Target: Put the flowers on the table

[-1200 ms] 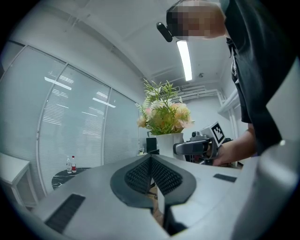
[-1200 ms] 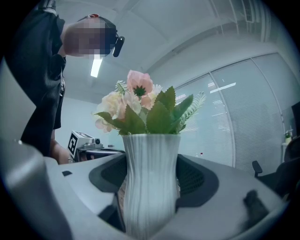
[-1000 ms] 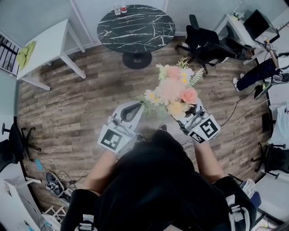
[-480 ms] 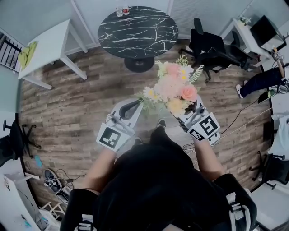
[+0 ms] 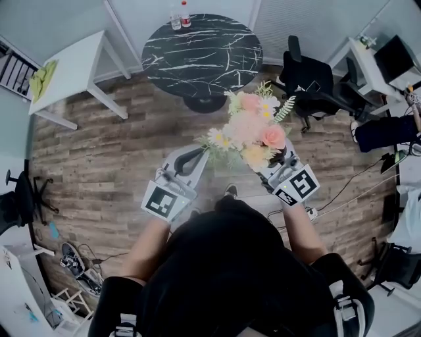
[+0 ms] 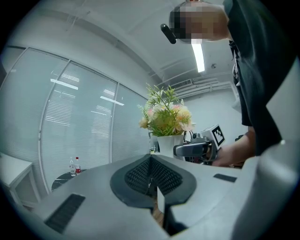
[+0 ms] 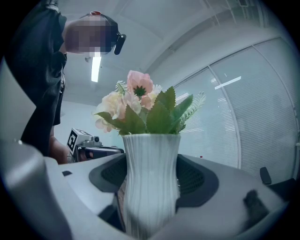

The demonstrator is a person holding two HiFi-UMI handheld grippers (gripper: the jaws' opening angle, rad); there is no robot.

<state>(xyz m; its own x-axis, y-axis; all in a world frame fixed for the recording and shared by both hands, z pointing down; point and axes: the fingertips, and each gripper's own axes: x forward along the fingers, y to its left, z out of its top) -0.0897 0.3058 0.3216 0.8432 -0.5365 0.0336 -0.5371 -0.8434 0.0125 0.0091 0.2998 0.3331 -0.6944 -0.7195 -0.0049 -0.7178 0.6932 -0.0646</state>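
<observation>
The right gripper (image 7: 150, 197) clamps the upright white ribbed vase (image 7: 150, 164) of flowers (image 5: 253, 131) over the floor (image 5: 112, 145), the left gripper (image 6: 152, 176) sits closed and empty beside it, and the round marble counter (image 5: 200, 46) lies far ahead

Wood plank floor (image 5: 112, 158) thru the middle. 2 bottles (image 5: 179, 18) at 12 o'clock. Blk office chair (image 5: 316, 82) at 2, w/ a desk (image 5: 364, 62) & monitor (image 5: 393, 58) just past it. Someone's legs (image 5: 385, 128) at 3. Cable (image 5: 355, 192) across the floor at 4. Shoes (image 5: 74, 262) at 8. Yellow cloth (image 5: 39, 77) at 10. Ceiling light strip (image 6: 198, 56) lit overhead; blinds (image 6: 79, 122) behind glass.
</observation>
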